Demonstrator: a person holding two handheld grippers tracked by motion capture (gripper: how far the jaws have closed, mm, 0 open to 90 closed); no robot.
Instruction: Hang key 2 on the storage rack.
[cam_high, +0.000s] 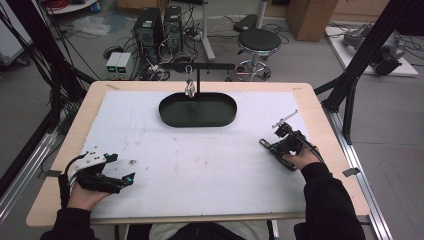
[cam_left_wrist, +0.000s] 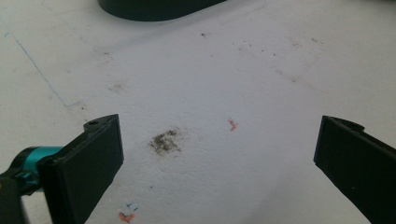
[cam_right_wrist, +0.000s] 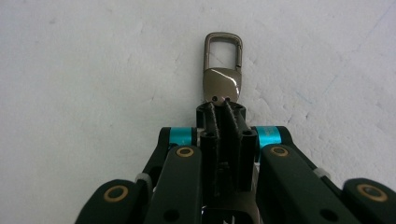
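The right gripper has its jaws clamped on a metal key clip lying near the black tray, so lifting it toward the hanger stand seems next, while the left gripper rests with jaws apart.

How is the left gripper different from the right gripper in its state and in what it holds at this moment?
The left gripper has its jaws wide apart; the right gripper has its jaws shut. The left gripper holds nothing, with bare white mat between its jaws; the right gripper is clamped on a keychain, whose metal clasp sticks out beyond the jaw tips. Both are hand-held and sit low over the same mat.
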